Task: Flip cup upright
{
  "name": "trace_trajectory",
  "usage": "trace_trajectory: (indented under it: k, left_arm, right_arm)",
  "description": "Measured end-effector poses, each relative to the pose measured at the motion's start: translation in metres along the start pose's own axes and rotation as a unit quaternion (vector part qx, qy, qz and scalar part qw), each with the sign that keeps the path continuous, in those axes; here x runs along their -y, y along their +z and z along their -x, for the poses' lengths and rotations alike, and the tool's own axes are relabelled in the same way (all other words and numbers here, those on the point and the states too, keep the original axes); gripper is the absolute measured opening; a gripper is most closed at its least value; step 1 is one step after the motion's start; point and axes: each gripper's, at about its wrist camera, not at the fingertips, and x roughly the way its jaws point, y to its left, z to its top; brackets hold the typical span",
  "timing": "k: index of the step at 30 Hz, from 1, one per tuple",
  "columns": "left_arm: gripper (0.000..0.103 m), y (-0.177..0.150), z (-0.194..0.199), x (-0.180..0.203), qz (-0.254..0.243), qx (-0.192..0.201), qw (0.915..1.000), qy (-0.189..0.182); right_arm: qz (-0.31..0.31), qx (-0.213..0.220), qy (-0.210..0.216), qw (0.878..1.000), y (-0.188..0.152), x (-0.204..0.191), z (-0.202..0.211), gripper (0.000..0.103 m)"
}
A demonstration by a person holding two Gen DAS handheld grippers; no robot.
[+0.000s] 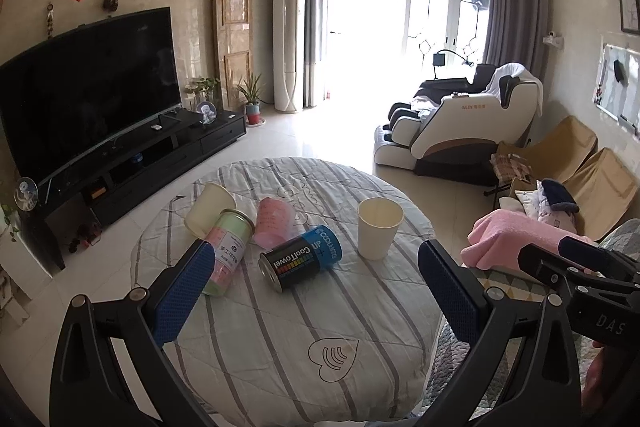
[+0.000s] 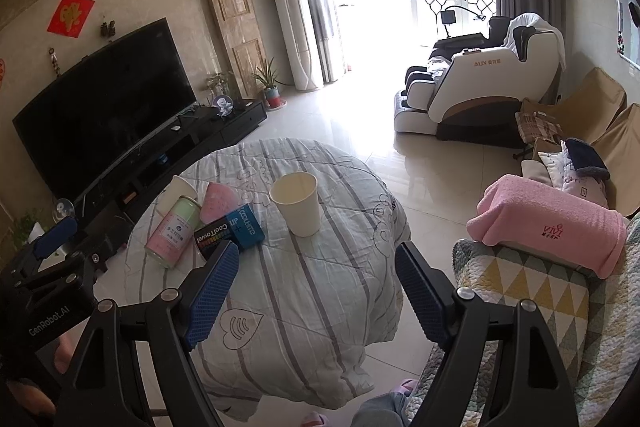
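Note:
A cream paper cup stands upright, mouth up, on the round table covered with a striped cloth. A second cream cup lies on its side at the table's far left. My left gripper is open and empty, held above the table's near part. My right gripper is open and empty, short of the upright cup. Each gripper also shows at the edge of the other's view.
A green-pink can, a pink cup and a blue-black CoolTowel can lie on their sides at the left. A sofa arm with a pink towel is at the right.

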Motion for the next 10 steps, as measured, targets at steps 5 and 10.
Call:
trace_trajectory:
  k: [5, 10]
  left_arm:
    - [0.103, -0.0013, -0.0009, -0.0010, 0.000, -0.001, 1.0000, 0.003]
    - [0.103, -0.0022, 0.0003, 0.0013, -0.006, 0.004, 1.0000, 0.004]
  right_arm:
    - [0.001, 0.001, 0.001, 1.000, -0.0003, -0.0007, -0.0009, 0.082]
    - [0.002, 0.007, 0.002, 1.000, -0.0001, -0.0005, 0.0008, 0.082]
